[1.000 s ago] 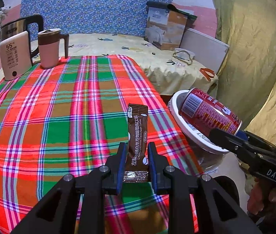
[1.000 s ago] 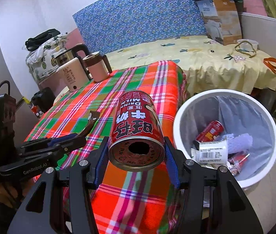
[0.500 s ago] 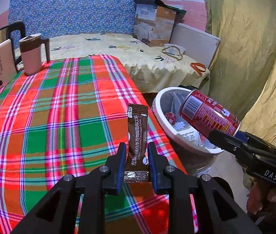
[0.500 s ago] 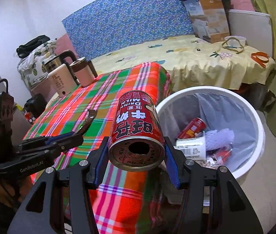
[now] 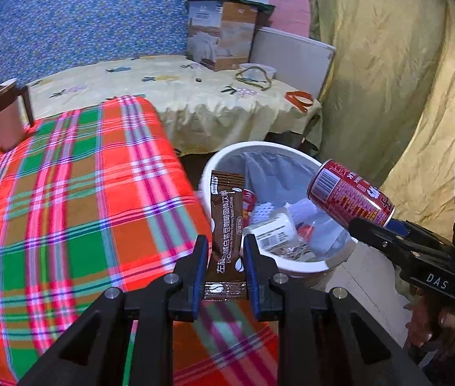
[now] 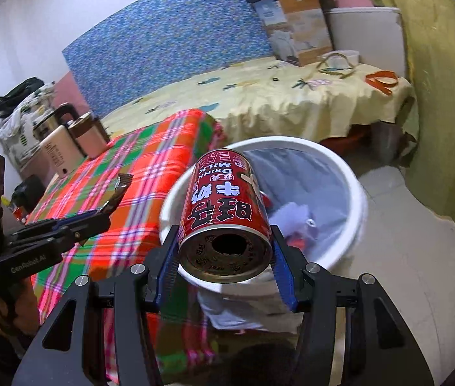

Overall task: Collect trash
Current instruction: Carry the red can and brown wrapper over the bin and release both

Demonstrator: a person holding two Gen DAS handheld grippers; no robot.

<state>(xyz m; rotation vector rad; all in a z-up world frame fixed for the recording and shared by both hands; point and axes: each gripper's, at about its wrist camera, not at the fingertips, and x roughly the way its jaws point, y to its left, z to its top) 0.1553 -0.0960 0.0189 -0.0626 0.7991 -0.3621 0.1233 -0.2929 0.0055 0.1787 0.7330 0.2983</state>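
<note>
My left gripper (image 5: 225,251) is shut on a brown coffee sachet (image 5: 227,222), held upright over the table's right edge beside the bin. My right gripper (image 6: 224,244) is shut on a red milk can (image 6: 226,206), held on its side above the near rim of the white trash bin (image 6: 352,177). In the left wrist view the can (image 5: 349,197) hangs over the bin's right rim (image 5: 259,146). The bin holds several pieces of trash, among them a white labelled cup (image 5: 272,230). The left gripper and sachet (image 6: 121,188) show at the left of the right wrist view.
A table with a red-green plaid cloth (image 5: 66,193) stands left of the bin. A pink mug (image 5: 5,119) and a kettle (image 6: 57,148) stand at its far end. A bed with a yellow sheet (image 5: 179,96) lies behind. A yellow curtain (image 5: 388,80) hangs on the right.
Both grippers have moved right toward the bin with their loads. The can now hangs over the bin's rim and the sachet reaches the table's edge beside it.
</note>
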